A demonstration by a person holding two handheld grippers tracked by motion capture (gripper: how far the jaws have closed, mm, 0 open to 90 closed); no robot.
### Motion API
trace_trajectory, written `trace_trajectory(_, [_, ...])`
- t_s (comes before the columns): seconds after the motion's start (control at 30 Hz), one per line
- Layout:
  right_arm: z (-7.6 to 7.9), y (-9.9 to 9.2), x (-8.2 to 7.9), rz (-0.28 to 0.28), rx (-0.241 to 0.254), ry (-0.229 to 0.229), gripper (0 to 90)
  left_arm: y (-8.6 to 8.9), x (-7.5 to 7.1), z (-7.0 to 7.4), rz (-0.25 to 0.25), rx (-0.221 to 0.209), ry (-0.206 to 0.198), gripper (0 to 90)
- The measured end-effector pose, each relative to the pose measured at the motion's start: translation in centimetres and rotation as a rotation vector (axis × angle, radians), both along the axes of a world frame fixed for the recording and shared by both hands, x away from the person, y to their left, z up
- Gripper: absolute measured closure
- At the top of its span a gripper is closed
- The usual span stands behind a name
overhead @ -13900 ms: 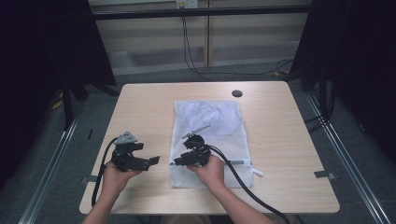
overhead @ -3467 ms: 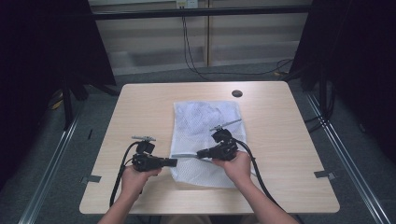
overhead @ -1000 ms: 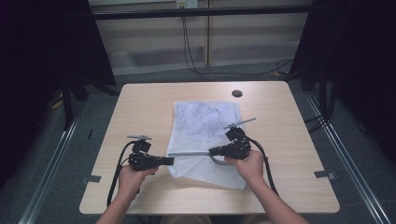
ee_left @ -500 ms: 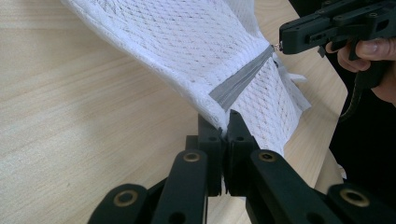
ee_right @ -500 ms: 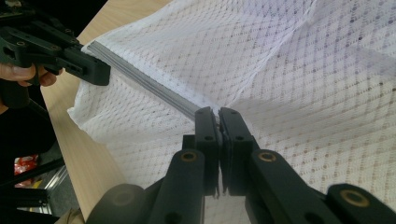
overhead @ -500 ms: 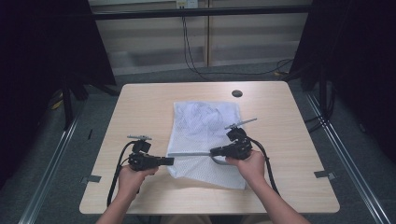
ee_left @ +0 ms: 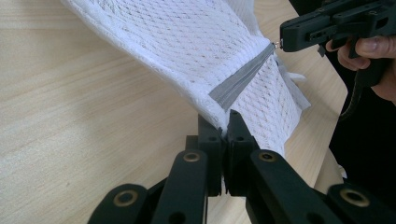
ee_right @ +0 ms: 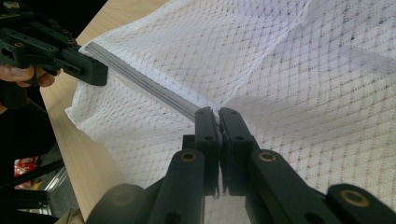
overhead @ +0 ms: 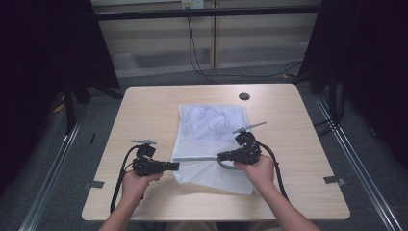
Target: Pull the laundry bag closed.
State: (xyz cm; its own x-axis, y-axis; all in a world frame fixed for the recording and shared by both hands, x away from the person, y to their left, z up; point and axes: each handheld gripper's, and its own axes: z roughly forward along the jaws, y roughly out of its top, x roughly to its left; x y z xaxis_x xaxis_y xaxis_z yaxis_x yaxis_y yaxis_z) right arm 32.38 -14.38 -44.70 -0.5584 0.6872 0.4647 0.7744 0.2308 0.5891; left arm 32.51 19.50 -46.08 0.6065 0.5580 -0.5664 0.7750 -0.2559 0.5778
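With left gripper [overhead: 174, 166] and right gripper [overhead: 222, 155] each clamped on the mesh laundry bag [overhead: 211, 120], its zipper [overhead: 195, 158] runs taut 9-to-3 between them.

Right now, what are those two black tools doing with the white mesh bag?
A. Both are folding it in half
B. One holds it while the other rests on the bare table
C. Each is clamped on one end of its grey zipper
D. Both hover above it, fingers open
C: the left gripper is shut on the mesh bag at one end of the grey zipper, and the right gripper is shut at the other end, with the zipper stretched between them.

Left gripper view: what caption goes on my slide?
Left gripper pinches white mesh bag at its grey zipper's end.
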Motion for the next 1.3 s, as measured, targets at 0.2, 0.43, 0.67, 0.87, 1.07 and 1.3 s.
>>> trace_trajectory(0.2, [-0.04,-0.03,-0.03,0.002,0.003,0.006,87.1,0.00,-0.02,0.04,-0.001,-0.003,0.007,88.3])
trace_trajectory(0.43, [-0.07,-0.07,-0.03,0.004,0.002,0.005,87.1,-0.05,-0.05,0.12,-0.004,-0.003,0.001,88.3])
trace_trajectory(0.67, [-0.11,-0.22,-0.01,0.000,0.004,0.007,87.1,-0.05,-0.02,0.17,-0.004,0.000,-0.002,88.3])
trace_trajectory(0.87, [-0.17,-0.25,-0.01,-0.002,0.001,0.007,87.1,-0.06,0.00,0.16,-0.001,-0.002,0.001,88.3])
trace_trajectory(1.07, [-0.15,-0.28,0.01,-0.003,0.002,0.006,87.1,-0.10,-0.04,0.19,0.004,-0.008,0.004,88.3])
trace_trajectory(1.3, [-0.12,-0.40,0.02,-0.009,0.000,0.007,87.1,-0.09,-0.05,0.20,0.006,-0.007,0.000,88.3])
